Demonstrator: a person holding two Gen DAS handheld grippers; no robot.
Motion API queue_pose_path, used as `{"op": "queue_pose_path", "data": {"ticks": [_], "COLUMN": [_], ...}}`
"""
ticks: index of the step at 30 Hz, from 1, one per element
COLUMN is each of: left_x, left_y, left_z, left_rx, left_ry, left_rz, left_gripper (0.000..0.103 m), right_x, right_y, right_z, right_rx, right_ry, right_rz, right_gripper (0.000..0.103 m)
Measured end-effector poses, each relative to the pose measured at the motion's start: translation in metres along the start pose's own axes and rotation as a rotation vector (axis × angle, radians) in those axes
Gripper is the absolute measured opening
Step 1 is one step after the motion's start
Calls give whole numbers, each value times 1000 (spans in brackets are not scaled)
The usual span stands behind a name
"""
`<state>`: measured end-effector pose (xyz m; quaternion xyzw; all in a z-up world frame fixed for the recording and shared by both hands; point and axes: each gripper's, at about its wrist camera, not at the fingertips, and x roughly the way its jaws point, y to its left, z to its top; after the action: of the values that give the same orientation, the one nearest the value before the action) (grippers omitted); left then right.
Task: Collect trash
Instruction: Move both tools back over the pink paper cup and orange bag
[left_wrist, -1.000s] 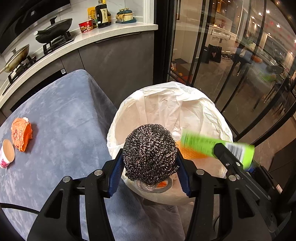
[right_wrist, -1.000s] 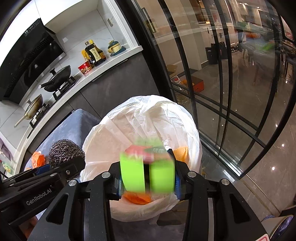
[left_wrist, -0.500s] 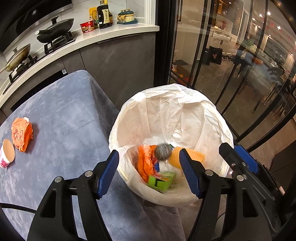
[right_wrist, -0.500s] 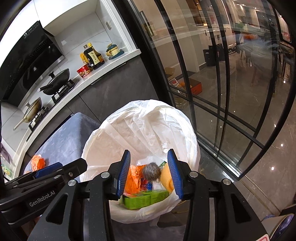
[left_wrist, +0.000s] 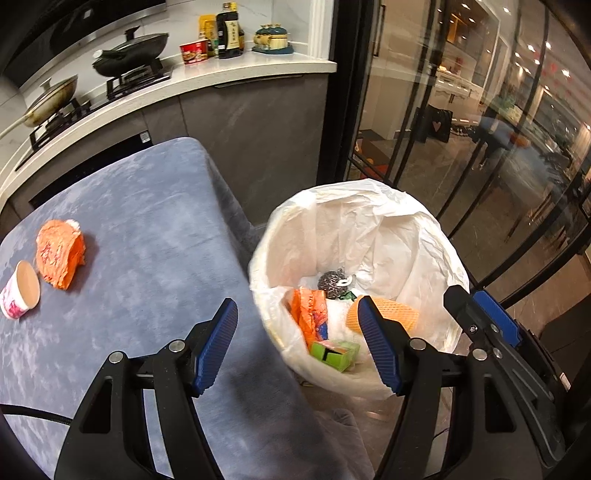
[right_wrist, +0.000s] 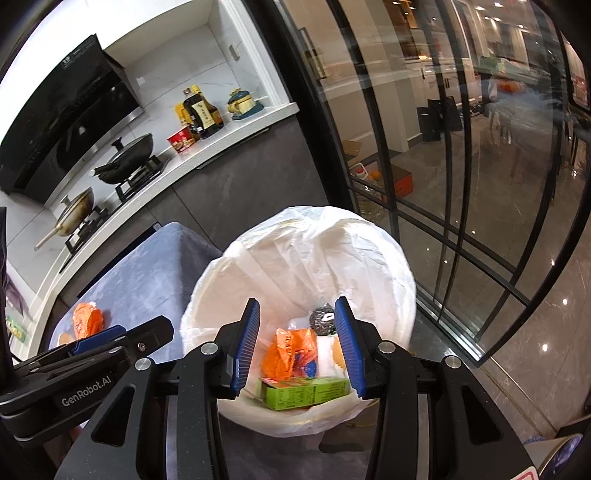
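A bin lined with a white bag stands beside the blue-grey table. In it lie a steel scourer, a green box, an orange wrapper and an orange mesh sponge. On the table lie a crumpled orange wrapper and a paper cup. My left gripper is open and empty at the table edge by the bin. My right gripper is open and empty above the bin.
A kitchen counter with pans, bottles and a red bowl runs behind the table. Black-framed glass doors stand to the right of the bin. The right gripper shows in the left wrist view.
Both grippers opened; the scourer and the green box dropped into the bin. The left gripper has since shifted left, back toward the table.
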<state>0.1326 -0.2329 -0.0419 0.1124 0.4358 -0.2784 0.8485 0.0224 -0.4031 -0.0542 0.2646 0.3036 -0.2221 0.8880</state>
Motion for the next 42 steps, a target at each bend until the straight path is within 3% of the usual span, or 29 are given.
{"op": "queue_pose_path", "data": {"ticks": [12, 23, 26, 33, 42], "left_x": [-27, -54, -62, -74, -68], "left_y": [62, 160, 191, 268, 329], "left_z": [-12, -32, -41, -61, -67], "left_rx": [-109, -268, -317, -434, -521], "left_ry": [-26, -49, -53, -48, -41], "left_rz": [44, 129, 169, 258, 317], "left_gripper": [65, 69, 75, 78, 80], "right_x": [-9, -3, 4, 21, 49], "right_y": [58, 138, 165, 223, 283], "right_z": [-8, -29, -37, -56, -74], "right_rx": [-95, -202, -229, -294, -360], "right_ry": [6, 38, 56, 97, 143], "right_rz": [56, 137, 167, 221, 257], "right_gripper": [41, 41, 41, 41, 41]}}
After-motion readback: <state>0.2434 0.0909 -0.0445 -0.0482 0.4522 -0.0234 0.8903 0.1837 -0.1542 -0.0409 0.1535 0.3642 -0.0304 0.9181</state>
